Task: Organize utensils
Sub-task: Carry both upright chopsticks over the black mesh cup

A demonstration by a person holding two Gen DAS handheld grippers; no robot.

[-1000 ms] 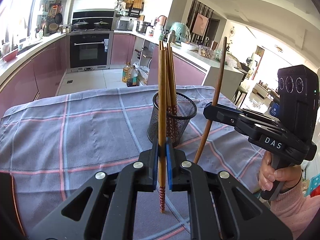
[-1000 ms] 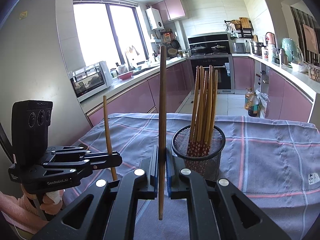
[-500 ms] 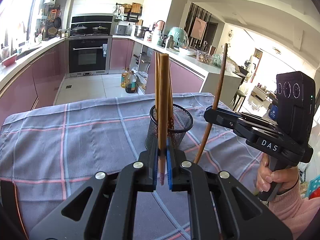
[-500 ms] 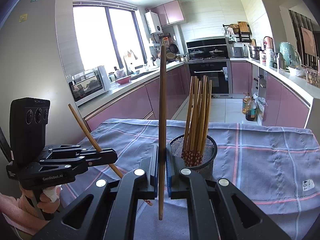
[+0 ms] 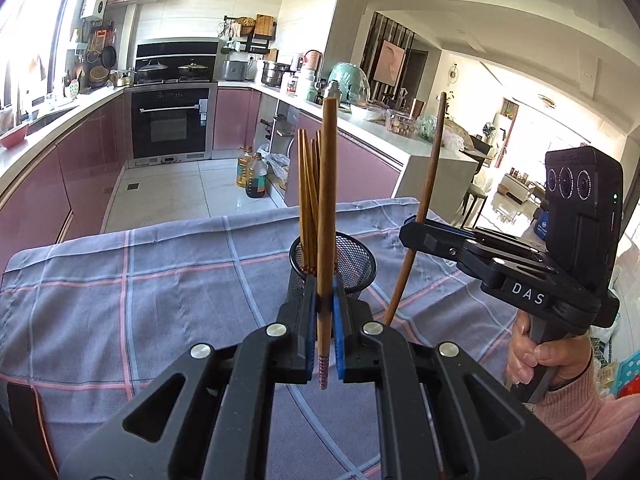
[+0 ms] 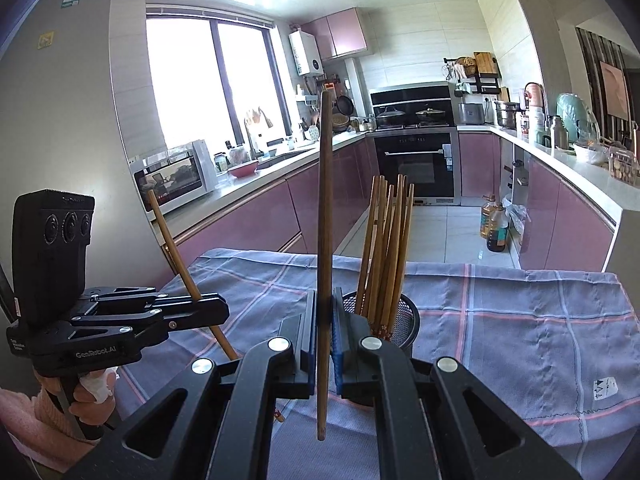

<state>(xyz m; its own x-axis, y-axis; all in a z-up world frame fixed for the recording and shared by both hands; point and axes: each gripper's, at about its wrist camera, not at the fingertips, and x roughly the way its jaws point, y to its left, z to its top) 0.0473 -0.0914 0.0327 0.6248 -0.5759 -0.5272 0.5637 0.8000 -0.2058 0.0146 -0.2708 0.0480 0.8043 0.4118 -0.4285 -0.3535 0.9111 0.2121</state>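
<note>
A black mesh cup stands on the checked cloth and holds several wooden chopsticks; it also shows in the right wrist view. My left gripper is shut on a light wooden chopstick, held upright just in front of the cup. My right gripper is shut on a darker brown chopstick, held upright to the cup's left. In the left wrist view the right gripper is to the right of the cup. In the right wrist view the left gripper holds its chopstick tilted.
A blue-grey checked cloth covers the table, seen also in the right wrist view. Beyond the table's far edge lie the kitchen floor with oil bottles, pink cabinets and an oven. A person's hand grips the right handle.
Both grippers have risen and pulled back from the cup, each keeping its chopstick. The left gripper's chopstick has gone from upright to tilted in the right wrist view.
</note>
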